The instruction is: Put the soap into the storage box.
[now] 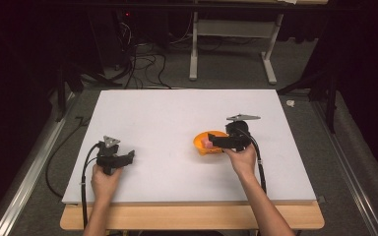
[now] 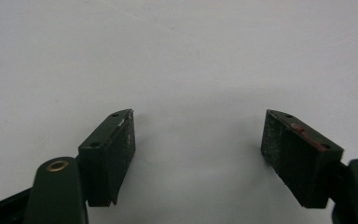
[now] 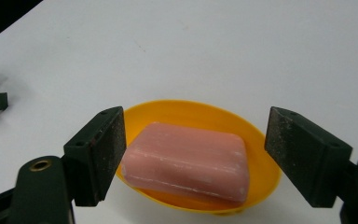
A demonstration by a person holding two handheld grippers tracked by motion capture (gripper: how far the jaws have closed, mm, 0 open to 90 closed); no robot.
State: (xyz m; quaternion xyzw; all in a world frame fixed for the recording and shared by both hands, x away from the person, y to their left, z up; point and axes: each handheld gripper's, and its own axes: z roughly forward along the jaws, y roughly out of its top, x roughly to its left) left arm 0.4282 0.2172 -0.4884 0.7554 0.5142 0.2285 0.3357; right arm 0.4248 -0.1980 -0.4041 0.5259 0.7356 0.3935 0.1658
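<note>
Two black fingers of the right gripper (image 3: 193,158) stand apart on either side of a pink bar of soap (image 3: 186,161), which lies in a shallow orange dish (image 3: 256,154) at the lower centre of the right gripper view. The left finger sits just beside or perhaps touching one short end of the bar; the right finger is clearly off it, so nothing is clamped.

In the high view the dish (image 1: 199,142) rests right of centre on the white surface (image 1: 177,113), with the right gripper (image 1: 216,141) reaching in level from the right, its hand below it and the forearm running to the bottom edge.

The bar looks solid and stiff, light enough for one gripper, but smooth-skinned and likely slippery, its rounded corners offering poor purchase. The flatter long sides or the short ends seem the safest places to pinch, low enough to avoid the dish rim, which may slide or tip if nudged.

At lower left, the left gripper (image 1: 128,157) rests low over bare surface, its fingers (image 2: 114,154) wide apart and holding nothing.
</note>
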